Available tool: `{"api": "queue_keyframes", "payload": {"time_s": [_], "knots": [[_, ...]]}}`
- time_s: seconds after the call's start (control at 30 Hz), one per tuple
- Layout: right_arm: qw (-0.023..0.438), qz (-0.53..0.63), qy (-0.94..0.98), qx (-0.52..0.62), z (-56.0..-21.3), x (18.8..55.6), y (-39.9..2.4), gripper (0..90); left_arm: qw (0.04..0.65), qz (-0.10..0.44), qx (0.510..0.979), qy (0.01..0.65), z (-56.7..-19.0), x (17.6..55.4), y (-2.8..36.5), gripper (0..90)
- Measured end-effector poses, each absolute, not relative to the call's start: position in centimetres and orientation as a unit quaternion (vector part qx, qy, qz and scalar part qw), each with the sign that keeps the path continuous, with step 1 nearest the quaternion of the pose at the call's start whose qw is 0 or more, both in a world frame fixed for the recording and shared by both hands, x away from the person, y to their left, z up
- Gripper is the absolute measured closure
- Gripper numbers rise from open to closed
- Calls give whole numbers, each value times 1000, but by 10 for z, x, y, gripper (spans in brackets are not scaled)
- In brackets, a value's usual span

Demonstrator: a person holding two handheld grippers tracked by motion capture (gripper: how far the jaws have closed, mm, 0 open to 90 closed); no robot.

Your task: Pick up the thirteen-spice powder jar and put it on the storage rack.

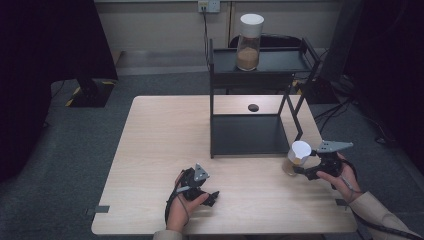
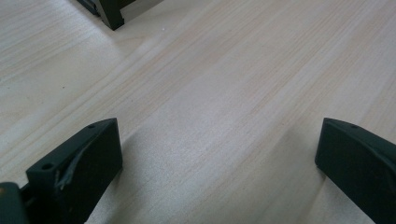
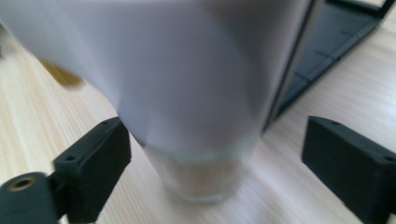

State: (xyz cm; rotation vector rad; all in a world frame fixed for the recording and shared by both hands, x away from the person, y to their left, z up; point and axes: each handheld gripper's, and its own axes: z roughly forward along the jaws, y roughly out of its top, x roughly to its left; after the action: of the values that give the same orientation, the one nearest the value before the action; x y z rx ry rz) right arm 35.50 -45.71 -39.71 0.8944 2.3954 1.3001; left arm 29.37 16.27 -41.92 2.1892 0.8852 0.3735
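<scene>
fingers (image 3: 95, 158) of right gripper (image 3: 205, 163) flank white-lidded jar (image 3: 196, 93), untouched.

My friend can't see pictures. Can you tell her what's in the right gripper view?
A white-lidded jar with brown filling stands blurred and close on the wooden table, between the right gripper's two black fingers, which don't press it. A black rack is behind it.

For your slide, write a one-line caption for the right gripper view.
Right gripper with open jaws either side of a white-lidded jar on the wooden table, beside the black shelf.
</scene>
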Motion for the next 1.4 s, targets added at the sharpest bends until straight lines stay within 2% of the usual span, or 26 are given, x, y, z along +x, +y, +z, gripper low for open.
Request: {"api": "queue_keyframes", "payload": {"time_s": [0.4, 0.7, 1.4], "knots": [[135, 480, 822, 275, -403, 365, -449, 288, 366, 145, 852, 344, -419, 294, 163, 0], [138, 486, 823, 259, -395, 366, -443, 298, 366, 145, 852, 345, -419, 294, 163, 0], [107, 476, 841, 234, -329, 392, -416, 298, 366, 145, 852, 344, -419, 294, 163, 0]]}}
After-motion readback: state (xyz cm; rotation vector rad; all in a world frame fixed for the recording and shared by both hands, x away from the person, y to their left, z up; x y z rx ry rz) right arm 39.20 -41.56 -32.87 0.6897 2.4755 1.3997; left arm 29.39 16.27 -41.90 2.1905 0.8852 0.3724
